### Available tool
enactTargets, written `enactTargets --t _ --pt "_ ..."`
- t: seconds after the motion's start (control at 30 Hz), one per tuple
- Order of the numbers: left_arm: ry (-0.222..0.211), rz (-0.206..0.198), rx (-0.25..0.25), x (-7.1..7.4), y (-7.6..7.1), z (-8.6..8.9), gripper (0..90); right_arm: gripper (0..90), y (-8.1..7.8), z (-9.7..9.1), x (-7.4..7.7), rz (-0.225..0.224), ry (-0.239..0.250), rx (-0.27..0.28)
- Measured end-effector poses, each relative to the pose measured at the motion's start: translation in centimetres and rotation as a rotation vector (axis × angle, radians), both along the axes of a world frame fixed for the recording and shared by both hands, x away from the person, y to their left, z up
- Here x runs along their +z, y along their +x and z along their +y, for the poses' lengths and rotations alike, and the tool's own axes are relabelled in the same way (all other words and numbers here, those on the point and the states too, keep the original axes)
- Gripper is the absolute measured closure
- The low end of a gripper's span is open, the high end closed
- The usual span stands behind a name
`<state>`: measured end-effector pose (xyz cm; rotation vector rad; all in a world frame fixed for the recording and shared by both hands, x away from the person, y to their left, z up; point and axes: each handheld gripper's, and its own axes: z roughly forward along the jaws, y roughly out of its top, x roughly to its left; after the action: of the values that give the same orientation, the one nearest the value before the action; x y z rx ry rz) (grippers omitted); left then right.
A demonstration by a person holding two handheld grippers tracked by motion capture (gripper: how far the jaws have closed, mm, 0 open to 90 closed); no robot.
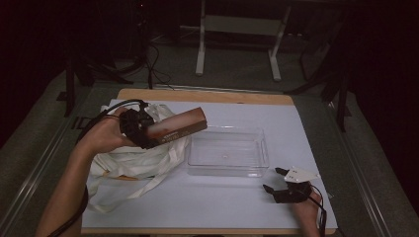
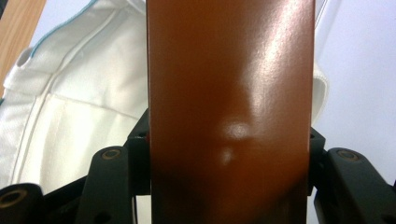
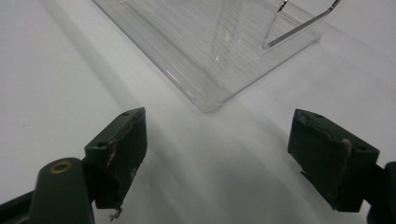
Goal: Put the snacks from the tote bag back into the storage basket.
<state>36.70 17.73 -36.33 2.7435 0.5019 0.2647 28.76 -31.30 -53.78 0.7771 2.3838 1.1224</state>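
A long brown box hangs in the air over the white cloth bag, its far end pointing at the clear plastic tray. My left gripper is shut on the box's near end. In the left gripper view the glossy brown box stands between both black jaws, with the white bag behind it. My right gripper rests open on the white table cover near the tray's front right corner. In the right gripper view its jaws stand wide apart, nothing between them, with the tray's corner just ahead.
A white sheet covers the wooden table. The bag's straps trail toward the front left. The tray holds nothing. Black cables run off the left gripper. Beyond the table stand white frame legs on a grey floor.
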Motion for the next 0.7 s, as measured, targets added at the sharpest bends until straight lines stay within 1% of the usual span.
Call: enactTargets --t 0.43,0.6,0.63,0.67,0.7 --pt "0.003 -0.001 -0.032 0.1 0.2 -1.6 44.3 19.9 0.0 0.0 0.0 -0.001 -0.001 0.001" --pt "-0.012 -0.001 -0.045 -0.1 0.3 -2.2 44.3 19.9 0.0 0.0 0.0 -0.002 -0.003 0.003" --pt "-0.004 -0.005 -0.057 -0.1 0.3 -2.6 44.3 19.9 0.0 0.0 0.0 -0.002 -0.003 0.003" --pt "-0.006 -0.015 -0.06 -0.1 0.3 -2.8 44.3 19.9 0.0 0.0 0.0 -0.002 -0.003 0.003" --pt "-0.009 -0.013 -0.06 -0.1 0.3 -2.9 44.3 19.9 0.0 0.1 0.0 0.0 -0.003 0.002"
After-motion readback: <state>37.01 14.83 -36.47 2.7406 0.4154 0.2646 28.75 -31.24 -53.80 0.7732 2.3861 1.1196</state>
